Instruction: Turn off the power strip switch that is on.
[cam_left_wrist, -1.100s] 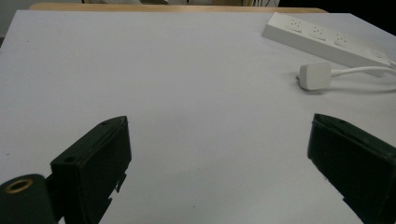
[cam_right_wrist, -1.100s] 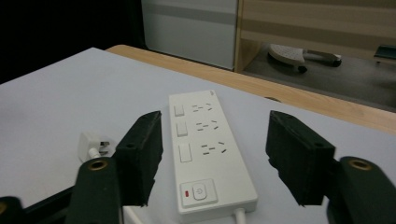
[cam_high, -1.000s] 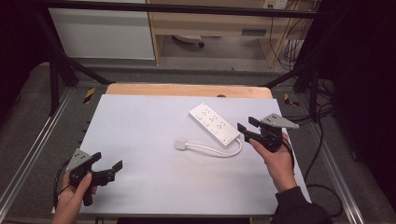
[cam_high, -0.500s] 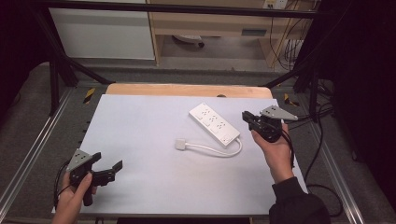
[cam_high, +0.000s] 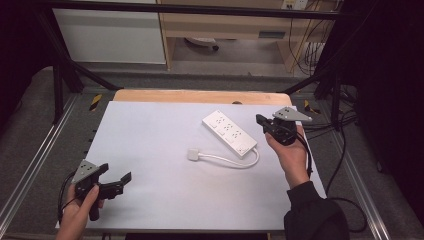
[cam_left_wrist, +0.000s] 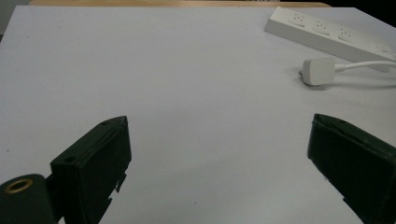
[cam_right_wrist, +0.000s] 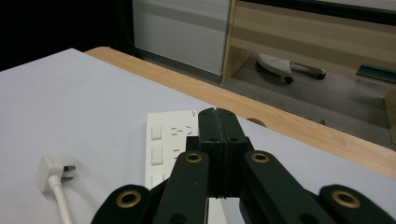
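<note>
The white power strip (cam_high: 230, 133) is lying flat toward the worktop's (cam_high: 150, 130) back right, its long axis running diagonally from back-left to front-right. The right gripper (cam_high: 260, 119) is hovering beside it, jaws having just closed on nothing; the left gripper (cam_high: 122, 181), near the front left corner, is gaping wide.

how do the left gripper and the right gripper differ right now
The left gripper has its jaws wide apart, with bare table between them; the right gripper has its jaws pressed together, holding nothing. The left gripper sits at the near left corner, far from the power strip; the right gripper hovers just right of the power strip. Both are black, hand-held and carry a grey three-cornered plate.
</note>
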